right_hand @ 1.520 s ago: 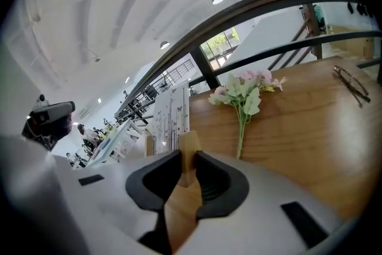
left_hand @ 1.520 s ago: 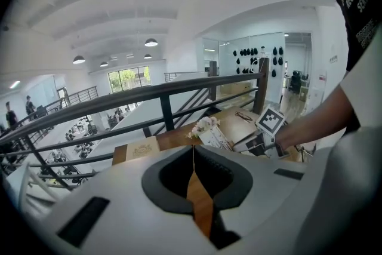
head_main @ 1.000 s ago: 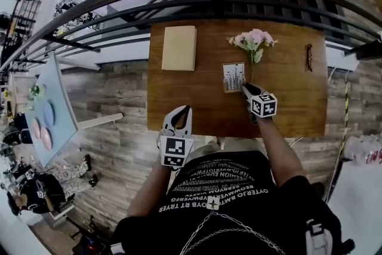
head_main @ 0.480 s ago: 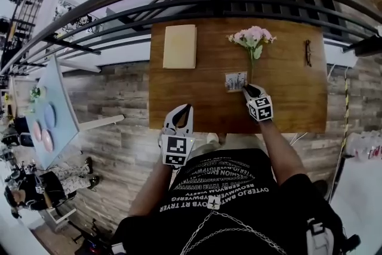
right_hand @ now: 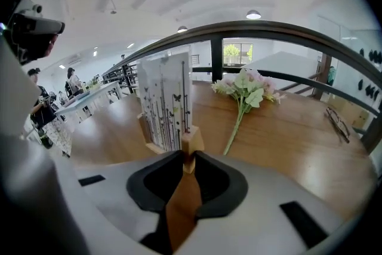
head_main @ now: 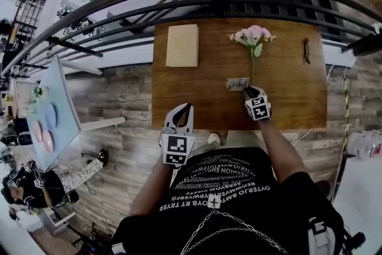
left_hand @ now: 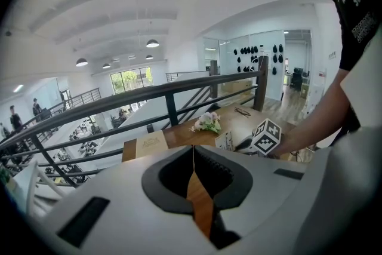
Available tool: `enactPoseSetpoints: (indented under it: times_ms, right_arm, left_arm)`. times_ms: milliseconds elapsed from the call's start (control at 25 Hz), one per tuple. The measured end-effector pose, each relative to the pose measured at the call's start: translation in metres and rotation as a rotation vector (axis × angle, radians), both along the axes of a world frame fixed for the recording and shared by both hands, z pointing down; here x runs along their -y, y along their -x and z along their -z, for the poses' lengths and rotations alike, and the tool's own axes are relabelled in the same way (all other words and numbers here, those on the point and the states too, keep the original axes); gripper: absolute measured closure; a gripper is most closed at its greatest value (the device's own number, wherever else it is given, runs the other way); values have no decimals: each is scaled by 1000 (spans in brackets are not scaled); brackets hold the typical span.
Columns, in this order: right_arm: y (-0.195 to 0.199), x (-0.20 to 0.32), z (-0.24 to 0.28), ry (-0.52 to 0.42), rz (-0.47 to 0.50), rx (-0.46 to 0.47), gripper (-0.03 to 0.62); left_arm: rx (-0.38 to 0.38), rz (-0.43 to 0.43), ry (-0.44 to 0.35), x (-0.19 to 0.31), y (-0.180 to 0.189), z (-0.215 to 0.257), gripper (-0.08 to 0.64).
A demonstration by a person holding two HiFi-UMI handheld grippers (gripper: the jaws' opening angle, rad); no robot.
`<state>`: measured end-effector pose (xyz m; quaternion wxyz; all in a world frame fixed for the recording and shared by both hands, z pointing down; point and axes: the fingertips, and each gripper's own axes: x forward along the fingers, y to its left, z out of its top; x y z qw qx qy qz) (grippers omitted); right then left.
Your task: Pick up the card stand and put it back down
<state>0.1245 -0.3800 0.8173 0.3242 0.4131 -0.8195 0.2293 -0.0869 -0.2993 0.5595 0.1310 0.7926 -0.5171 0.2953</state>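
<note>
Toward the worktop's (head_main: 286,98) near edge, right tongs (right_hand: 188,157) pinch the card stand's (right_hand: 164,101) wooden base, card upright just ahead, possibly grounded; left tongs (left_hand: 192,149) farther off, closed on nothing.

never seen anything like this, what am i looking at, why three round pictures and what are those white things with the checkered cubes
There is no robot here. A person holds a pair of hand-worked tongs in each hand, and the patterned cubes are part of them. One picture comes from a camera on the person's head, looking down. The other two come from cameras riding on each pair of tongs, looking along its jaws.

On the wooden table lie a tan booklet, some pink flowers and a pair of glasses.

The right tongs are closed on the wooden base of the card stand, which holds a printed card upright. The left tongs are closed on nothing, at the table's near edge.
</note>
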Motion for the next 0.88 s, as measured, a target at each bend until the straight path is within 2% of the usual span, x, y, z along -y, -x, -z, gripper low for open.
enactPoseSetpoints:
  times_ms: [80, 160, 280, 360, 440, 560, 760, 880]
  right_arm:
    - [-1, -3, -2, 25, -5, -3, 511]
    - [-6, -7, 0, 34, -18, -5, 474]
    - [-19, -8, 24, -9, -60, -9, 475]
    - [-28, -8, 48, -59, -75, -36, 478]
    - [-36, -12, 77, -129, -73, -89, 562]
    - [-36, -23, 135, -240, -61, -85, 577]
    - [-21, -51, 253, -415, -43, 14, 578]
    - [-13, -77, 300, -483, -40, 48, 578]
  left_arm:
    - [-1, -3, -10, -3, 2, 1, 531]
    - [-4, 1, -35, -6, 5, 7, 531]
    - [-28, 41, -122, -4, 13, 27, 531]
    - [-49, 61, -206, -2, 19, 47, 531]
    - [-54, 44, -300, -4, 19, 69, 531]
    - [-80, -3, -397, -12, 14, 96, 531]
    - [-151, -39, -456, -21, 9, 119, 531]
    - [-216, -45, -465, -34, 9, 125, 531]
